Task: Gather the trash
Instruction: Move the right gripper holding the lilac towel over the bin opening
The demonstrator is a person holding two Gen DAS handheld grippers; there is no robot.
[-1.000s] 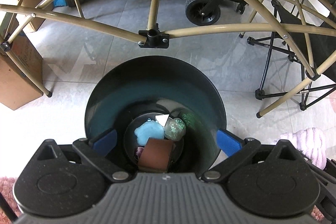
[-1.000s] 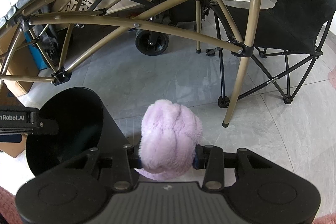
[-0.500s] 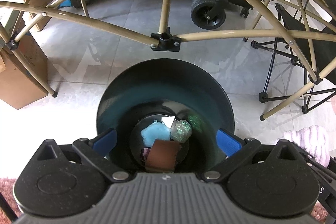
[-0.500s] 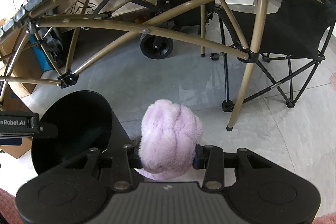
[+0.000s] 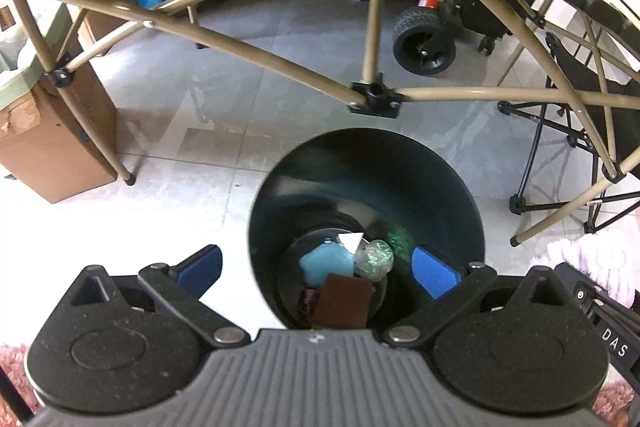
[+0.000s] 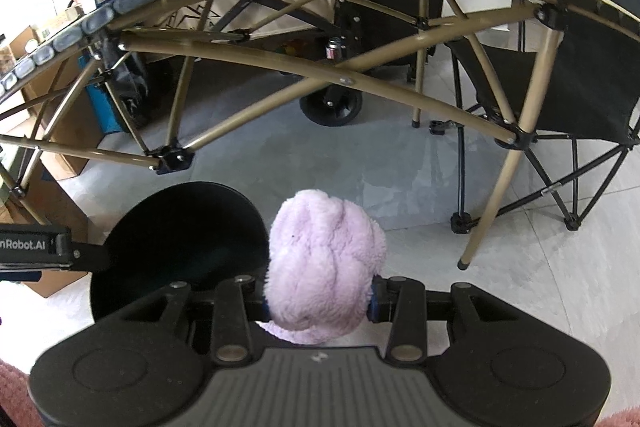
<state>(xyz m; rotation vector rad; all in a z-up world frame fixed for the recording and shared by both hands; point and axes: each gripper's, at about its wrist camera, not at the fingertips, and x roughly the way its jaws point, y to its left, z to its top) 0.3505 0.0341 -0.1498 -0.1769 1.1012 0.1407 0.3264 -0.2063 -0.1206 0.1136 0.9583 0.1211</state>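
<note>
A black round bin [image 5: 440,195] stands on the tiled floor. In it lie a light blue scrap [image 5: 326,263], a crumpled clear wrapper [image 5: 374,259], a brown piece [image 5: 342,301] and a white scrap [image 5: 351,241]. My left gripper [image 5: 316,269] hangs open above the bin with nothing between its blue pads; the left pad is outside the rim. My right gripper [image 6: 320,295] is shut on a fluffy lilac bundle [image 6: 324,259], just right of the bin [image 6: 180,227]. The bundle [image 5: 580,259] also shows at the right edge of the left wrist view.
A tan folding-table frame [image 5: 374,99] arches over the floor beyond the bin. A black folding chair [image 6: 580,87] stands to the right, with a cart wheel [image 5: 424,45] behind. Cardboard boxes [image 5: 48,147] sit at the left. Pink rug [image 5: 12,363] lies at the bottom corners.
In the left wrist view the bin has slid right, so the left pad now sits outside its rim. In the right wrist view the bin has come closer to the lilac bundle. Both grips are unchanged.
</note>
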